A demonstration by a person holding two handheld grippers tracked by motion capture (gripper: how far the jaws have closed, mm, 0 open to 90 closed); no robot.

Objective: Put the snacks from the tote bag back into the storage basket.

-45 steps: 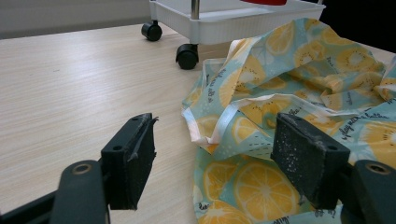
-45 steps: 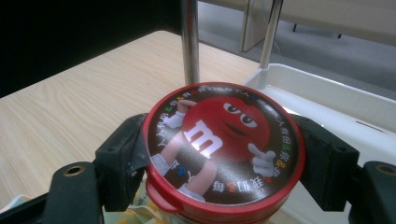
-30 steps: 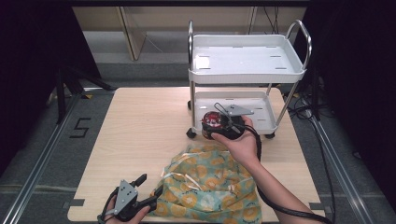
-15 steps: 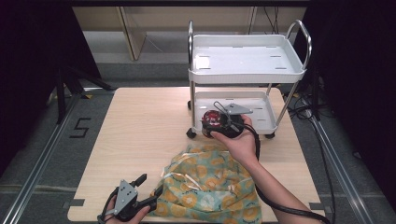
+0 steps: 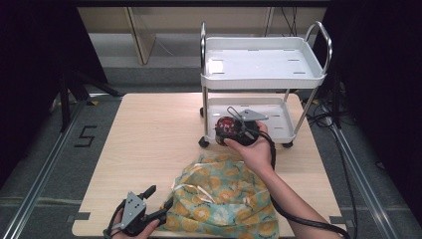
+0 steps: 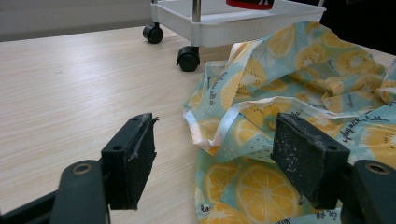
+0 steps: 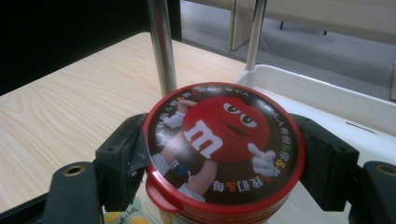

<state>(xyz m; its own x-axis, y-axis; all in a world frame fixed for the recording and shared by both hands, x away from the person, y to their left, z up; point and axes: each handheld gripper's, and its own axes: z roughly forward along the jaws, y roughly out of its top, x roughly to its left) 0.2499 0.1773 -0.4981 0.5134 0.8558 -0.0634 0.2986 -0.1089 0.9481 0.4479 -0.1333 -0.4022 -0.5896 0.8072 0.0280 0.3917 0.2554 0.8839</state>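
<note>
**Red-lidded tub held at the cart's lower shelf; left tool idle beside the lemon-print bag**

High view: a pale wooden table carries a small white two-tier cart on black castors, standing at the far right part of the top. The person's right hand reaches forward and holds the right gripper at the front left corner of the cart's lower shelf. Between its jaws sits a round tub with a red lid.

Right gripper view: the two black jaws press against opposite sides of the tub, just under the lid's rim, so the claw is pinching the tub. The lid faces up and bears a red cartoon candy figure ringed with small print. A chrome cart post rises just behind the tub, with the white shelf edge to its right.

Left gripper view: the left gripper has its jaws spread wide, pinching nothing. A crumpled cloth bag, teal with yellow lemon slices, lies on the table; its pale trimmed edge runs between the jaws. The right-hand pad sits over the fabric, the left-hand pad over bare wood. In the high view this gripper lies at the near edge, just left of the bag.
</note>
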